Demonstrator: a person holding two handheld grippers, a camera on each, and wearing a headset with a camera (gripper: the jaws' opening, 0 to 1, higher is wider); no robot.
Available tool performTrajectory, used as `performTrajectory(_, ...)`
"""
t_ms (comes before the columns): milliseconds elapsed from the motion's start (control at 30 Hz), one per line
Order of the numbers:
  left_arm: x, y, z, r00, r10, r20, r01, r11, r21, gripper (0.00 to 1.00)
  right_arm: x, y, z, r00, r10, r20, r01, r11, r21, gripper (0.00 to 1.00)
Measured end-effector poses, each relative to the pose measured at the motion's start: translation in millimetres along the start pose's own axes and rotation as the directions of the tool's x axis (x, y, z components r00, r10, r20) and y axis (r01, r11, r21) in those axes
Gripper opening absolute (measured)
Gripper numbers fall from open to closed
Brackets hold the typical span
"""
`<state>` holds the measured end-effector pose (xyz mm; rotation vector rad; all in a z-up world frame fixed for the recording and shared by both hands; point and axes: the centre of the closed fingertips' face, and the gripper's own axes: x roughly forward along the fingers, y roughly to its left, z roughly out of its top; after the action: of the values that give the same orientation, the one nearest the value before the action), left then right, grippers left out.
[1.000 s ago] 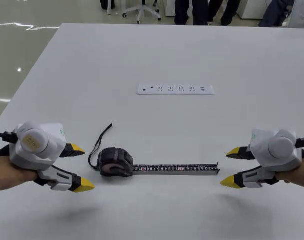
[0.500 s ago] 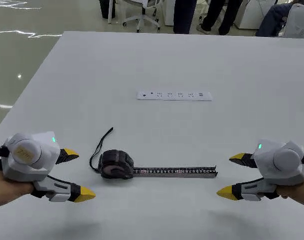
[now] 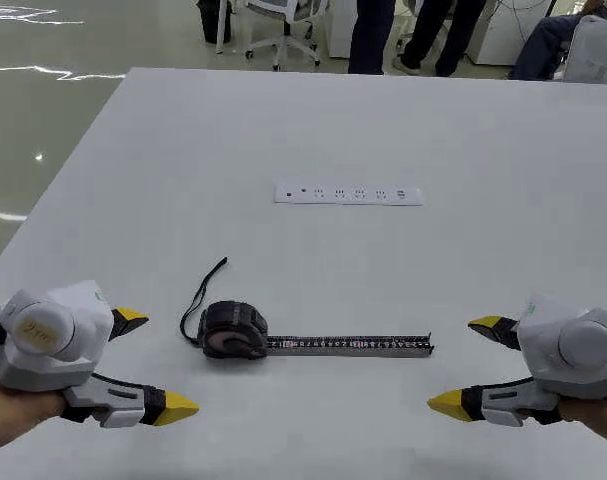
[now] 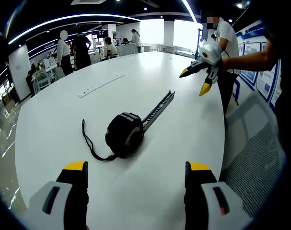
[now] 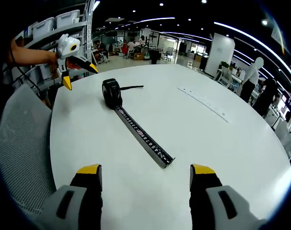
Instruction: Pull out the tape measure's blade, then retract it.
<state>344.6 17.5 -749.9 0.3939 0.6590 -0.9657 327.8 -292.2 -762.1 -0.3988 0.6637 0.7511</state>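
A black tape measure (image 3: 231,329) lies on the white table (image 3: 383,120), its blade (image 3: 348,346) drawn out to the right and lying flat. A black wrist strap (image 3: 198,290) trails from its case. My left gripper (image 3: 153,365) is open, left of the case and apart from it. My right gripper (image 3: 473,365) is open, just right of the blade's end hook (image 3: 429,343), not touching it. The left gripper view looks at the case (image 4: 125,134) and blade (image 4: 158,109) between open jaws. In the right gripper view the blade's end (image 5: 165,160) lies ahead and the case (image 5: 110,92) farther off.
A white power strip (image 3: 348,194) lies across the table's middle. People stand and office chairs sit beyond the far edge (image 3: 383,30). The table's left edge (image 3: 43,190) drops to a glossy floor.
Both grippers have drawn back toward the near edge and slightly outward, away from the tape measure. The tape measure and its blade have stayed put. The head camera has tilted a little.
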Motion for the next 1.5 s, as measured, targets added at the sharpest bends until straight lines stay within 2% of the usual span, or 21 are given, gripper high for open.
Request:
performTrajectory(100,-1.4,-3.0,0.2,0.9999,0.013,0.003,-0.013,1.0,-0.004,0.83,-2.6,1.5,2.2,0.9999,-0.013,0.007,0.013,1.0,0.011,0.78)
performTrajectory(233,-6.3,-7.1,6.3,0.999,0.034,0.029,-0.033,0.999,-0.024,0.86,-6.0,3.4,5.2,0.9995,-0.028,0.013,0.027,0.999,0.03,0.81)
performTrajectory(533,-16.0,-11.7,12.5,0.9961,0.074,0.048,-0.072,0.996,-0.051,0.9,-11.9,13.2,6.3,0.998,-0.057,0.027,0.055,0.996,0.068,0.85)
performTrajectory(833,-19.0,-16.1,12.9,0.9941,0.093,0.055,-0.089,0.993,-0.072,0.95,-20.1,23.1,10.5,0.9956,-0.078,0.051,0.073,0.993,0.096,0.89)
performTrajectory(1000,-22.2,-20.3,17.6,0.9916,0.107,0.073,-0.101,0.991,-0.083,0.99,-24.9,26.1,12.9,0.9938,-0.093,0.061,0.086,0.991,0.105,0.91)
performTrajectory(1300,-28.0,-28.7,22.3,0.9889,0.124,0.082,-0.115,0.988,-0.105,0.99,-26.5,31.8,13.4,0.992,-0.105,0.071,0.094,0.986,0.141,0.94)
performTrajectory(1500,-30.0,-29.7,22.4,0.9876,0.134,0.082,-0.124,0.986,-0.115,0.99,-27.2,35.8,12.8,0.992,-0.105,0.071,0.094,0.984,0.149,0.95)
